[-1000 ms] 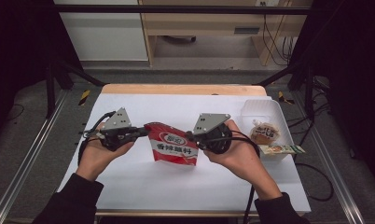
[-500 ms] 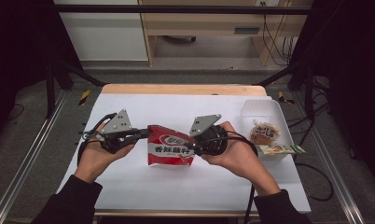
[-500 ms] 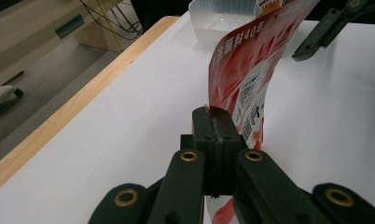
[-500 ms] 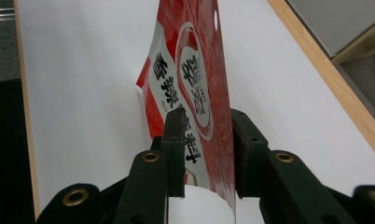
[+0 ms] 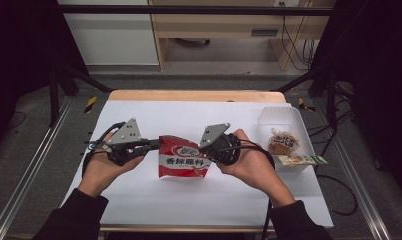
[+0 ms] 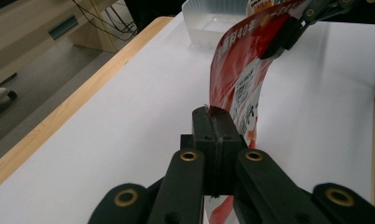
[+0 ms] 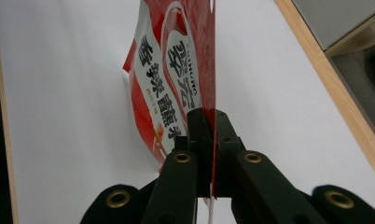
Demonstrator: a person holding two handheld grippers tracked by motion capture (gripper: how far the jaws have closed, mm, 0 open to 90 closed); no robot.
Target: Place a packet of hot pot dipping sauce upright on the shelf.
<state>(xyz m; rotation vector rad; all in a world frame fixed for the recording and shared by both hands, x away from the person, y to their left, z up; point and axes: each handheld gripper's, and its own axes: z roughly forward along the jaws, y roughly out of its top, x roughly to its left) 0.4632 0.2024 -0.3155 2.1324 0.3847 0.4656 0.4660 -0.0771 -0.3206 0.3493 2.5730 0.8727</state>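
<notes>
High view, fingers [image 5: 156, 145] pinching red packet [image 5: 183, 161], its corners hidden

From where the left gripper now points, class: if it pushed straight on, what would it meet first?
The left gripper is already shut on one edge of the red packet, so it would push into the packet first. Beyond it, the right gripper grips the far edge, roughly in line, though depth is hard to judge.

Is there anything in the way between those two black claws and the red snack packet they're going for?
Nothing visible. The left gripper is already shut on the left top corner of the red packet, and the right gripper is shut on its right top corner, so the packet hangs between them over the white table.
</notes>
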